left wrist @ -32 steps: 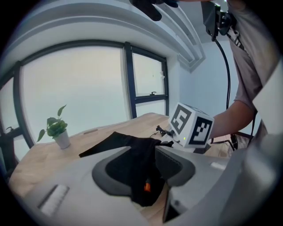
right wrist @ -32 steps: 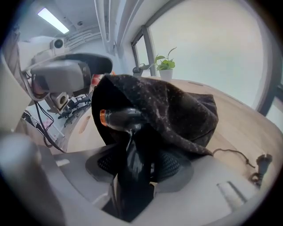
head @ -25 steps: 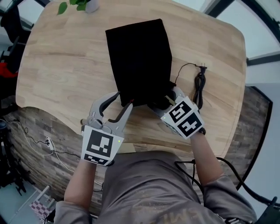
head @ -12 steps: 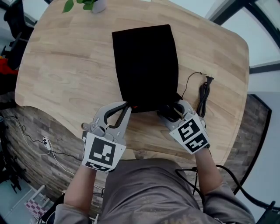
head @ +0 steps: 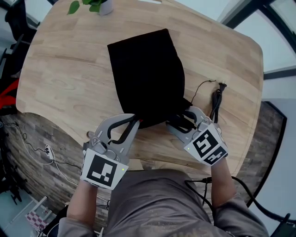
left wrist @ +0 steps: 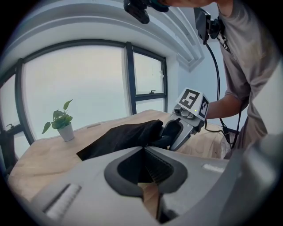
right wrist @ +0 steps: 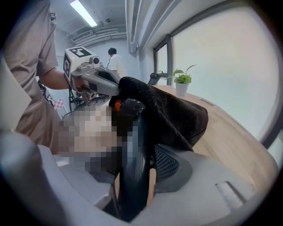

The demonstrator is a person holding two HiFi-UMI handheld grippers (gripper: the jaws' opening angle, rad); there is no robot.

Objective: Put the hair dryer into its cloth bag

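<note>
The black cloth bag (head: pixel 145 74) lies lengthwise on the wooden table (head: pixel 64 69), with its near end raised. My left gripper (head: pixel 134 121) is shut on the bag's near edge; in the left gripper view the bag (left wrist: pixel 119 137) rises just past the closed jaws. My right gripper (head: pixel 182 118) is shut on the dark handle of the hair dryer (right wrist: pixel 132 163), having just been closing on it. The dryer's head is hidden inside the bag (right wrist: pixel 177 114). Its cord (head: pixel 212 99) and plug (head: pixel 222 86) trail on the table to the right.
A small potted plant (head: pixel 99 4) stands at the table's far edge. The near table edge runs just under both grippers, with the person's lap below. Cables lie on the floor at the left. A person stands far back in the right gripper view.
Both grippers have risen a little and lifted the bag's near end with the dryer. The bag has swung, so its far end now points more to the left.
</note>
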